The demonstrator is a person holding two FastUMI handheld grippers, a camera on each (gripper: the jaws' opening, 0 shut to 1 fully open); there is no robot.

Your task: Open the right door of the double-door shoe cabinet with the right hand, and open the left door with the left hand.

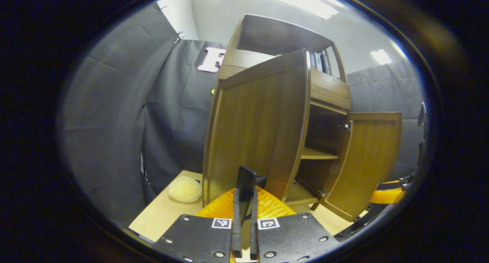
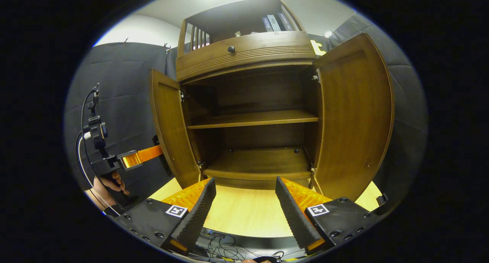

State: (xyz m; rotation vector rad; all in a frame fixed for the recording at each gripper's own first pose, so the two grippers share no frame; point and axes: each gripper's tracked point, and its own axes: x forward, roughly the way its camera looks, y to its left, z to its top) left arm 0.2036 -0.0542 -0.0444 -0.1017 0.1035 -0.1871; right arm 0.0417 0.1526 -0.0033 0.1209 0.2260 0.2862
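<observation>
Standing wide open on the shoe cabinet (image 2: 248, 57): right door (image 2: 353, 118) and left door (image 2: 170, 125). Pinching shut at the left door's edge, left gripper (image 1: 246, 179), grip unclear. Hovering spread and empty before the cabinet, right gripper (image 2: 244, 190); seemingly nothing remaining.

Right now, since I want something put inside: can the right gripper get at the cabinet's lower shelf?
Probably yes: the right gripper is open and faces the lower shelf, with both doors swung wide and nothing between.
</observation>
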